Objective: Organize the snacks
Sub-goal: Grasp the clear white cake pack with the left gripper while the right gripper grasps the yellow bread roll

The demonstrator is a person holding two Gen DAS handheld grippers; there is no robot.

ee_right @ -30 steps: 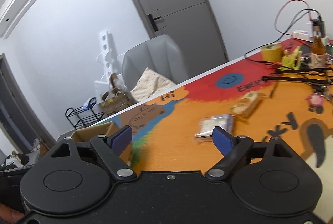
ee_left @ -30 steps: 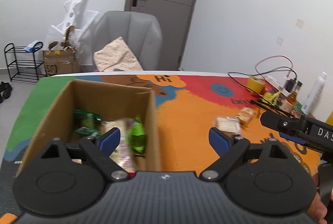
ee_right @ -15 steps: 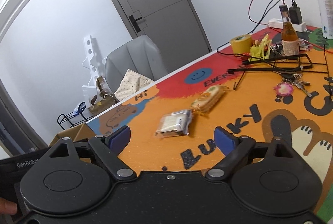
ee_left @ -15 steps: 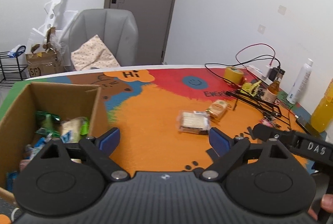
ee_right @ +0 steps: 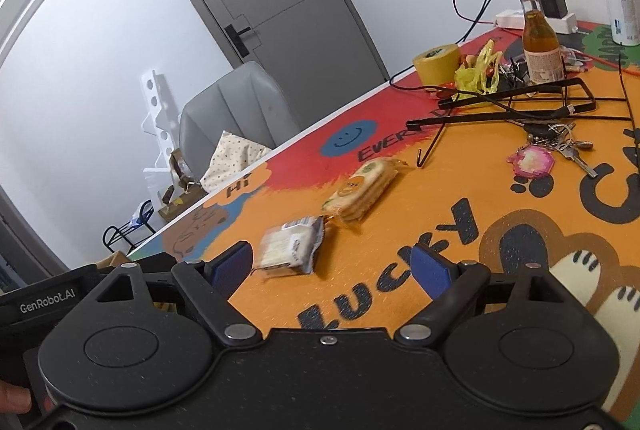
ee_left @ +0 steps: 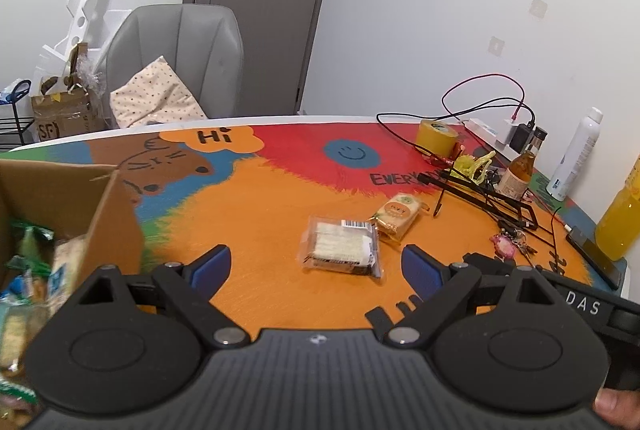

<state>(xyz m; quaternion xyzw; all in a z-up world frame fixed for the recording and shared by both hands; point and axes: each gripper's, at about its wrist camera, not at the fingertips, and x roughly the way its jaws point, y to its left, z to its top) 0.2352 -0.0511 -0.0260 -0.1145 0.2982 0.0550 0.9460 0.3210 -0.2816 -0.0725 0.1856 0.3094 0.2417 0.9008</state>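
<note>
Two snack packs lie on the colourful table mat: a clear wafer pack [ee_left: 340, 246] [ee_right: 290, 248] and, just beyond it, a cracker pack with a round orange label [ee_left: 400, 214] [ee_right: 362, 190]. My left gripper [ee_left: 316, 268] hangs open above the mat, short of the wafer pack. The right gripper [ee_right: 332, 266] is open with its jaws closing a little; the wafer pack lies on the mat just ahead of its left fingertip, untouched, and nothing is between the pads. A cardboard box [ee_left: 100, 206] at the left edge holds several snacks [ee_left: 28, 270].
At the right stand a yellow tape roll [ee_left: 436, 138], an amber bottle [ee_right: 540, 42], a white spray bottle [ee_left: 576, 154] and an orange drink bottle [ee_left: 620, 218]. Black hangers [ee_right: 520, 102], keys [ee_right: 560, 146] and cables lie there. A grey chair [ee_left: 180, 54] stands beyond the far edge.
Both views have swung right, away from the box and toward the two packs, which now look larger and nearer. The box has slid to the left view's edge.
</note>
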